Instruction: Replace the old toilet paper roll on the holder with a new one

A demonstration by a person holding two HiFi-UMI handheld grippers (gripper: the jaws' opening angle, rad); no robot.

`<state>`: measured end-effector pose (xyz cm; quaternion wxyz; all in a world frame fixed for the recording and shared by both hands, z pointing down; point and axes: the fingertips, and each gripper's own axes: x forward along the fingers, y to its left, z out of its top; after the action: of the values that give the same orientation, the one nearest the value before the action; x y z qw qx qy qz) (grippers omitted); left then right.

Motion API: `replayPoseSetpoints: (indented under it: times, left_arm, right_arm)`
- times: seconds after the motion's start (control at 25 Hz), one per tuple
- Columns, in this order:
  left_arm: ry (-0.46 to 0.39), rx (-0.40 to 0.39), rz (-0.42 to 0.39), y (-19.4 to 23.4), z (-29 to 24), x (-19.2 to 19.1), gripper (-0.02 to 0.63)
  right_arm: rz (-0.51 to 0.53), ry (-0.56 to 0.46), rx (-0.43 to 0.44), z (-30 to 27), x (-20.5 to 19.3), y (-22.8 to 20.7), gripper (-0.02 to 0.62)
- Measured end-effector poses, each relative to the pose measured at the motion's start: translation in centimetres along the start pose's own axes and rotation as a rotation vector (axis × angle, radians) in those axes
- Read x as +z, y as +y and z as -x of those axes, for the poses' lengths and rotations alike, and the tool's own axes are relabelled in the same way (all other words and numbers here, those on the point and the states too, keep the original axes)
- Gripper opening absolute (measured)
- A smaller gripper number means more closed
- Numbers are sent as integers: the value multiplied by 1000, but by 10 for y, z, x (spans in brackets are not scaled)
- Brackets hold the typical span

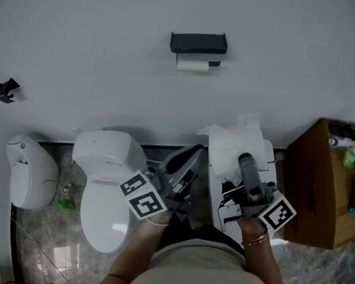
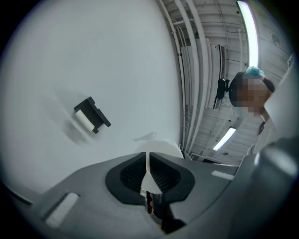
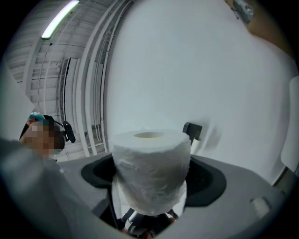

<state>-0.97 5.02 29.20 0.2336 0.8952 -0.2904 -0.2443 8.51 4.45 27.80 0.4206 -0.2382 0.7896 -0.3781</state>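
A black holder [image 1: 199, 43] is fixed to the white wall, with the small old roll [image 1: 193, 66] under it. The left gripper view shows the holder [image 2: 96, 114] and old roll [image 2: 84, 119] far off. My right gripper [image 1: 244, 160] is shut on a full new roll [image 3: 152, 165] in thin wrap, standing upright between the jaws. The new roll [image 1: 233, 145] sits well below the holder. My left gripper [image 1: 192, 155] is beside it, and its jaws [image 2: 148, 161] are shut on a thin white sheet hanging off the roll [image 2: 164, 146]. Whether that sheet is wrap or paper I cannot tell.
A white toilet [image 1: 108, 187] stands at lower left, with a white bin [image 1: 27, 172] beside it. A brown cardboard box [image 1: 326, 183] holding small items stands at the right. A black hook [image 1: 7, 89] sticks out of the wall at the left. Another person [image 2: 250, 93] stands behind me.
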Motion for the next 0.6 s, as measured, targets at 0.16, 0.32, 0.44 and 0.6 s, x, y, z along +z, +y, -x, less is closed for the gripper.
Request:
replayPoseSetpoints:
  times: [0.16, 0.32, 0.44, 0.6]
  left_arm:
    - [26, -28, 18, 34, -22, 12, 8]
    - [66, -54, 28, 72, -40, 28, 8]
    - [84, -56, 39, 102, -51, 40, 8]
    - [116, -90, 51, 135, -68, 56, 9]
  right_arm:
    - [11, -42, -17, -25, 12, -25, 434]
    - [27, -85, -40, -58, 22, -52, 434]
    - [27, -112, -55, -84, 24, -71, 434]
    - [27, -135, -77, -116, 23, -95, 434]
